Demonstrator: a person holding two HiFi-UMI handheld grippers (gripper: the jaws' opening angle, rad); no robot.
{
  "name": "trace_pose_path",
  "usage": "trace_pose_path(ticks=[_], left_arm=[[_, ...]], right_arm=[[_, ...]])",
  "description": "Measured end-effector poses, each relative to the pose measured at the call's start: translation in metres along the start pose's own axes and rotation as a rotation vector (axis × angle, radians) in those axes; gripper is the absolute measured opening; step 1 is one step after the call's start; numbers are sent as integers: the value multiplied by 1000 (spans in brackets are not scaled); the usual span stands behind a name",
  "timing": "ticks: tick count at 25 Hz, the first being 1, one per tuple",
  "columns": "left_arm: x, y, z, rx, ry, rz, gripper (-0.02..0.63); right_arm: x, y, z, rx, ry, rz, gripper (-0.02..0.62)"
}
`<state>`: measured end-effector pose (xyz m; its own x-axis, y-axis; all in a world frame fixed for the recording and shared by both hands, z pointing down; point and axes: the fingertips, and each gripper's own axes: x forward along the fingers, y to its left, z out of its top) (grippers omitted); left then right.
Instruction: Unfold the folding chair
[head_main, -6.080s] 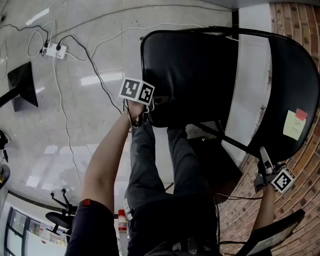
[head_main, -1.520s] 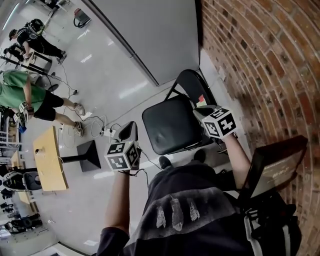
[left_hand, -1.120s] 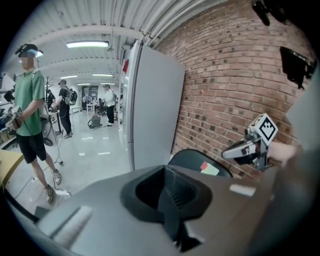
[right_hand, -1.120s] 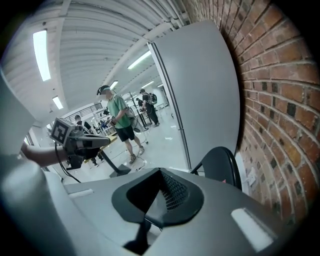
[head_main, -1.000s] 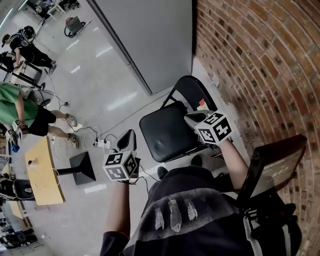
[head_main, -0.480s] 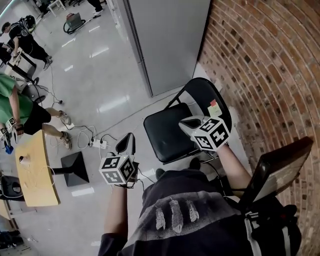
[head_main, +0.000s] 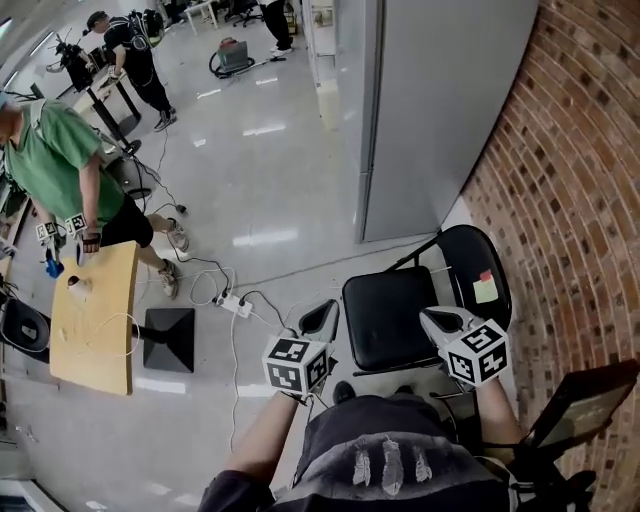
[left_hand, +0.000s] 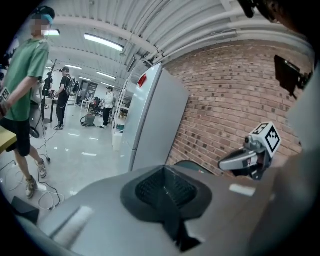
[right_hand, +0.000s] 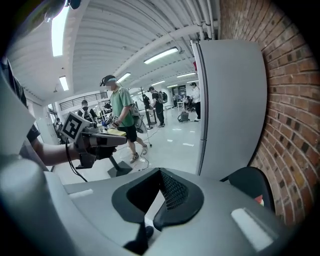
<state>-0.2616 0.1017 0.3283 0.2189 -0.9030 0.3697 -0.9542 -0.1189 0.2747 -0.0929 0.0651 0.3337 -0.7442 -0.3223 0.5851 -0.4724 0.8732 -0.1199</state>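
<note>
Both shut tight and empty, the left gripper (head_main: 320, 318) and right gripper (head_main: 438, 322) moved back; the lower-right folding chair (head_main: 388, 330) stands open, so the job looks done.

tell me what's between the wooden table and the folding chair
Head view: a black stand base, a white power strip with cables, and the left gripper.

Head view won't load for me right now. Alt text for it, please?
The black folding chair stands unfolded beside the brick wall. The left gripper and right gripper hover near it, both shut and empty. A person in green stands by a wooden table.
</note>
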Motion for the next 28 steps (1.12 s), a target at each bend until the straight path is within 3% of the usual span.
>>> trace_pose_path(ticks=[8,16,19,22,26,28], left_arm=[[-20,-39,26,64,-69,19,3],[-5,-98,20,88,-26,2,3],[3,-119,21,110,-45,-3,2],[-4,-136,42,151,-148,26,2],[-28,-158,97,350,-361,144,3],[-34,-167,121,386,-419,169,3]], right_arm=[[-16,-2,6,-63,-50,15,0],[-63,-16,-27,16,-87,37,0],[-76,-25,-45,48,-90,39,0],[-87,-29,-59,69,-91,46,0],[-98,-31,-64,77,-102,67,0],[-103,-31,-61,74,-110,77,0]])
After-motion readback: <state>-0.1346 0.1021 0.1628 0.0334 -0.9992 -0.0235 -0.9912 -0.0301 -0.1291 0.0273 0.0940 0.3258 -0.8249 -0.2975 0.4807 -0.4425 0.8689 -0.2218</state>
